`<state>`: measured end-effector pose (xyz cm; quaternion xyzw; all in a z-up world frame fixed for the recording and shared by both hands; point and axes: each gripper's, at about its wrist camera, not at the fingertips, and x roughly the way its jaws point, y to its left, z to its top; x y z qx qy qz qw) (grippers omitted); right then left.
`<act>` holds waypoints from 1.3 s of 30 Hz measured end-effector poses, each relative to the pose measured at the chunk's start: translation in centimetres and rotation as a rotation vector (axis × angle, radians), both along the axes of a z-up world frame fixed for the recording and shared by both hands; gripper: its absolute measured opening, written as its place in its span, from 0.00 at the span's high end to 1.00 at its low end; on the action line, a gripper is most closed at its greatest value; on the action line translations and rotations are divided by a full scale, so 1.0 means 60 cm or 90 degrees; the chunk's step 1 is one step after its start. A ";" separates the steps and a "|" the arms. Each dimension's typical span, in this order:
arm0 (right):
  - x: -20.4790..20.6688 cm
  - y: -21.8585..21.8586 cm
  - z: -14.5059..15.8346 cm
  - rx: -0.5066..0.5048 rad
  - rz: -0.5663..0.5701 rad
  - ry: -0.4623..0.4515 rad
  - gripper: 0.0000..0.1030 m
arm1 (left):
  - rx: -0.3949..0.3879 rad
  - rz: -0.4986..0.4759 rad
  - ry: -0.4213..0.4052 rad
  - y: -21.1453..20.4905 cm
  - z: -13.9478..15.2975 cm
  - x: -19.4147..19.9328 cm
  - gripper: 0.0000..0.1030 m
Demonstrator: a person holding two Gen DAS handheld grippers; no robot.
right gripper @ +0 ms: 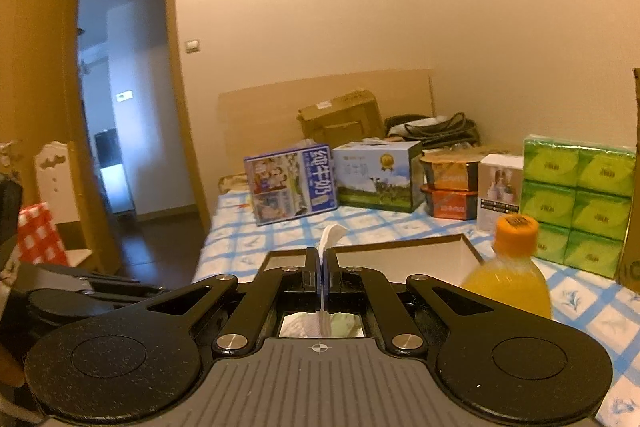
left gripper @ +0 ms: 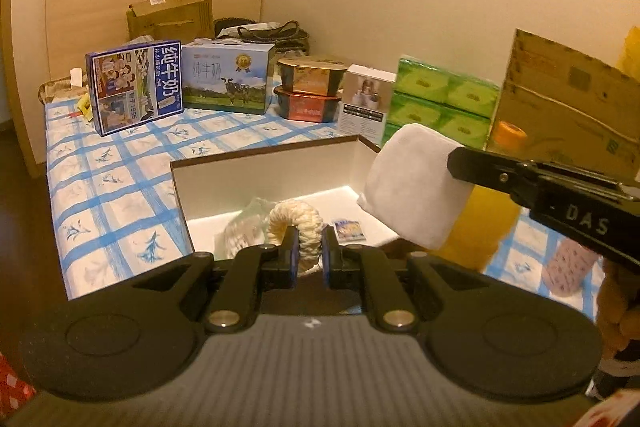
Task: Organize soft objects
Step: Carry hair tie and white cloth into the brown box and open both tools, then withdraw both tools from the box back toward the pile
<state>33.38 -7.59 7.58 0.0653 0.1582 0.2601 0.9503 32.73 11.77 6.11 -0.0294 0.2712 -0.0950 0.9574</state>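
My left gripper (left gripper: 309, 254) is shut on a cream knitted scrunchie (left gripper: 295, 221) and holds it over the open white box (left gripper: 260, 175) on the bed. My right gripper (right gripper: 323, 273) is shut on a white tissue pack (left gripper: 418, 187), which hangs from it above the box's right side. In the right wrist view only the tissue's pinched edge (right gripper: 330, 237) shows above the fingertips. A crinkled clear plastic bag (left gripper: 242, 227) and a small printed packet (left gripper: 350, 230) lie inside the box.
An orange juice bottle (right gripper: 510, 267) stands right of the box. Milk cartons (left gripper: 136, 87), stacked food tubs (left gripper: 310, 91), green tissue packs (left gripper: 444, 99) and cardboard boxes (left gripper: 568, 103) line the far side of the blue-checked sheet (left gripper: 108, 179). A pink patterned object (left gripper: 570, 265) lies at right.
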 end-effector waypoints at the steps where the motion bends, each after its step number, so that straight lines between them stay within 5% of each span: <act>1: 0.014 0.008 -0.001 -0.007 -0.008 0.003 0.99 | -0.004 0.000 0.000 0.004 -0.001 0.012 0.90; 12: 0.143 0.067 -0.061 -0.088 -0.069 0.070 0.99 | -0.064 -0.001 0.056 0.045 -0.048 0.123 0.90; 23: 0.220 0.072 -0.110 -0.080 -0.081 0.131 0.97 | -0.077 -0.005 0.095 0.056 -0.098 0.176 0.90; 25: 0.223 0.073 -0.113 -0.084 -0.082 0.131 0.90 | -0.079 -0.007 0.100 0.054 -0.104 0.181 0.90; 29: 0.223 0.076 -0.116 -0.087 -0.084 0.133 0.57 | -0.079 -0.010 0.105 0.049 -0.110 0.189 0.90; 33: 0.220 0.081 -0.119 -0.098 -0.077 0.130 0.56 | -0.076 -0.013 0.114 0.045 -0.116 0.196 0.85; 36: 0.215 0.082 -0.118 -0.106 -0.074 0.124 0.55 | -0.078 0.000 0.121 0.049 -0.120 0.201 0.65; 39: 0.210 0.082 -0.115 -0.106 -0.066 0.119 0.55 | -0.081 0.016 0.124 0.057 -0.122 0.200 0.62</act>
